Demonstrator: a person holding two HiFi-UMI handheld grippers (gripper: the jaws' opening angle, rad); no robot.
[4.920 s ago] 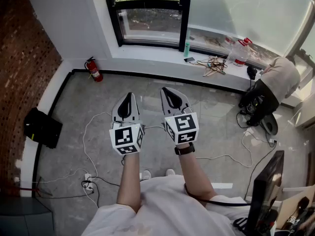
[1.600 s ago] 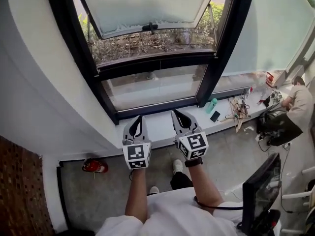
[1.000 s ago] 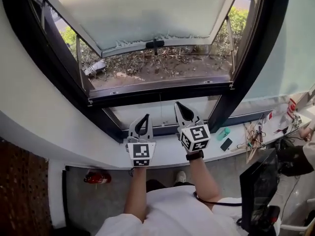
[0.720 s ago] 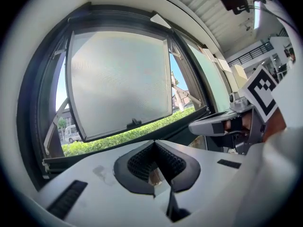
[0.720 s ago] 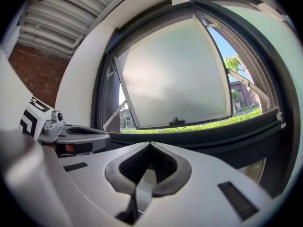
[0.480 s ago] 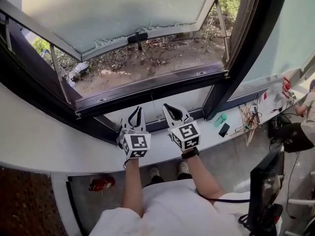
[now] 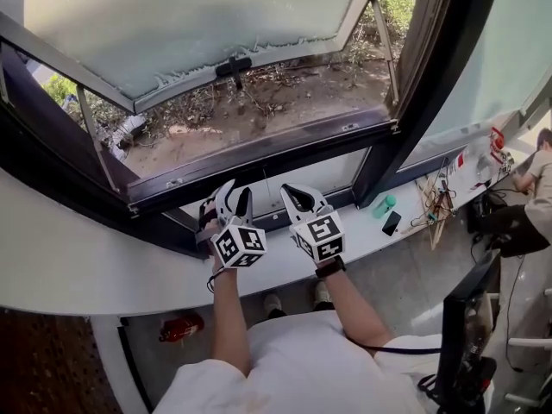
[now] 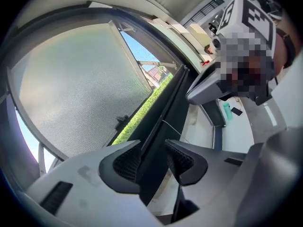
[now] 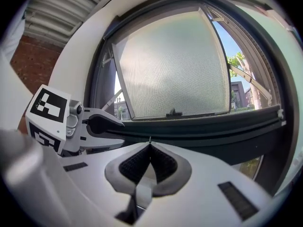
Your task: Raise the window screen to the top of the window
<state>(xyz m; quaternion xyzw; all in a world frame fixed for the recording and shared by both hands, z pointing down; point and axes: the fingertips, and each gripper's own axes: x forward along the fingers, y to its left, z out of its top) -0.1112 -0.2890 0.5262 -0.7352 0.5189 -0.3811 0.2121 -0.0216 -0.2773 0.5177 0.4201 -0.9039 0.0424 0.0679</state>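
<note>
An awning sash with a pale, finely grained pane (image 7: 198, 24) and a black handle (image 7: 235, 65) stands swung outward above the black lower frame bar (image 7: 276, 149). My left gripper (image 7: 233, 195) is rolled on its side just below that bar. Its jaws have just been opening and stand open (image 8: 152, 145) with nothing pressed between them; the frame bar shows beyond the gap. A thin pale cord (image 8: 173, 126) crosses in front of the frame. My right gripper (image 7: 291, 193) hovers beside the left, shut (image 9: 150, 144). A hair-thin line shows at its tips; I cannot tell if it is pinched.
A white sill (image 7: 103, 266) runs under the window. On its right part lie a green bottle (image 7: 386, 206), a phone (image 7: 392, 223) and a tangle of hangers (image 7: 440, 205). A person (image 7: 536, 188) crouches at far right. A fire extinguisher (image 7: 183, 326) stands on the floor, a dark monitor (image 7: 466, 317) nearby.
The left gripper has rolled onto its side and its jaws have parted. Both grippers have sunk a little toward the sill; the right stays shut.
</note>
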